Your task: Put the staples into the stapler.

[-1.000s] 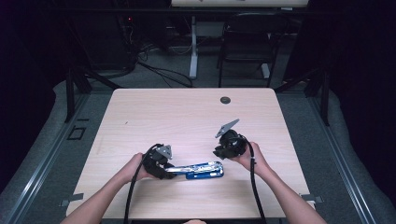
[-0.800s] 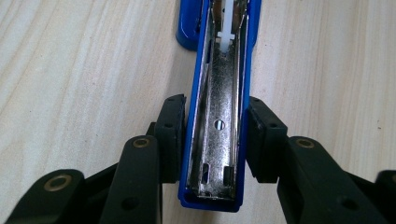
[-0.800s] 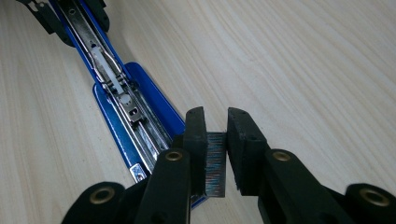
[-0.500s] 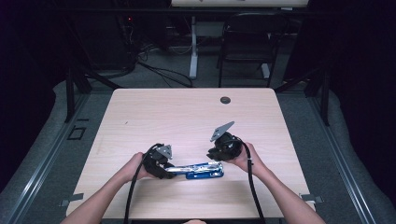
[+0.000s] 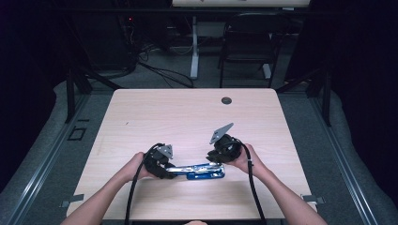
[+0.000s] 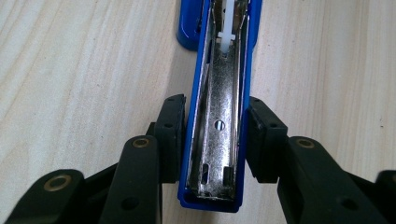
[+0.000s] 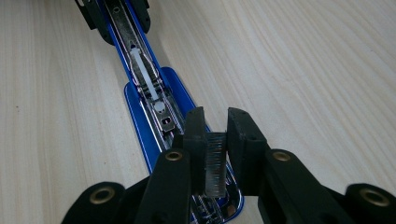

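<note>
Reloading at the desk: a blue plastic-and-steel stapler (image 5: 196,171), lid swung flat open, lies lengthwise near the front edge of a pale wood-grain tabletop (image 5: 187,117). The left gripper (image 6: 215,140) clamps its black pads on both blue sides of the opened top arm, w/ the bright metal channel (image 6: 219,135) showing between them. The right gripper (image 7: 215,140) pinches a short silver strip of staples (image 7: 215,161) upright, just above the magazine rail (image 7: 144,88) at the stapler's other end.

Handling, by judgement: stapler is stiff, moderately heavy for its size, glossy sides prob. a bit slippery; best held across the blue side walls, as now, not on the sprung white pusher (image 7: 142,70). The strip is light, brittle, likely to snap or shed staples if squeezed hard or twisted; hold its flat faces.

Surface is smooth, level laminate, w/ a round cable grommet (image 5: 226,100) at the far edge. Room beyond is dim: grey carpet, a dark chair (image 5: 248,42), loose cables.
</note>
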`<state>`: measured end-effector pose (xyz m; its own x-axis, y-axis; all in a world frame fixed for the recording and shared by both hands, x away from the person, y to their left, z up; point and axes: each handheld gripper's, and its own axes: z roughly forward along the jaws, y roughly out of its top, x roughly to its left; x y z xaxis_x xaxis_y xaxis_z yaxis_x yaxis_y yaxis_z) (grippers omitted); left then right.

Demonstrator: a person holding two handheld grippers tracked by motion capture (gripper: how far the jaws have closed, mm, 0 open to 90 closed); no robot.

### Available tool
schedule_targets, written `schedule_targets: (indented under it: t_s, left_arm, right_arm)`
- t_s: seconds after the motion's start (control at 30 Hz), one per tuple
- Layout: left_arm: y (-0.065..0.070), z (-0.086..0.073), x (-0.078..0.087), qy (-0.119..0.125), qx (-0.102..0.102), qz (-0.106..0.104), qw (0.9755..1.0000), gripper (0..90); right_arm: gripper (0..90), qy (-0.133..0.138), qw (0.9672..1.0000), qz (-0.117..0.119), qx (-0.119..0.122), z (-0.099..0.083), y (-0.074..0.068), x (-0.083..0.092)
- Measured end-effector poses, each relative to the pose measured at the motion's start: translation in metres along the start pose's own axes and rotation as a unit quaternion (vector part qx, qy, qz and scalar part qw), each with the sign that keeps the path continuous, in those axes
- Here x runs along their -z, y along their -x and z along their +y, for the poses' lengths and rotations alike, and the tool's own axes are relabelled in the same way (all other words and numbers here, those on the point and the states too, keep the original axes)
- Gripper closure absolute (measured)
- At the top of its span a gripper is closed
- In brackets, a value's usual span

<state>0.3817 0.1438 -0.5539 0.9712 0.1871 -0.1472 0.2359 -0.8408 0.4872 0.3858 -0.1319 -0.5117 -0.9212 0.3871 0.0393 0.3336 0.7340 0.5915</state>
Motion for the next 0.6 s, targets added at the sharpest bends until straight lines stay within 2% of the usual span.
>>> schedule_targets:
  t_s: [0.33,0.6]
  left_arm:
    - [-0.0015,0.0003,-0.0003,-0.002,0.0,0.001,1.0,62.0]
    - [-0.002,-0.0003,-0.0007,0.001,0.001,-0.003,1.0,61.9]
  right_arm:
    - [78.5,-0.002,0.9999,0.002,0.01,0.0002,-0.0001,-0.0017]
    - [78.5,0.001,0.9997,0.014,0.022,0.0027,-0.0024,-0.0048]
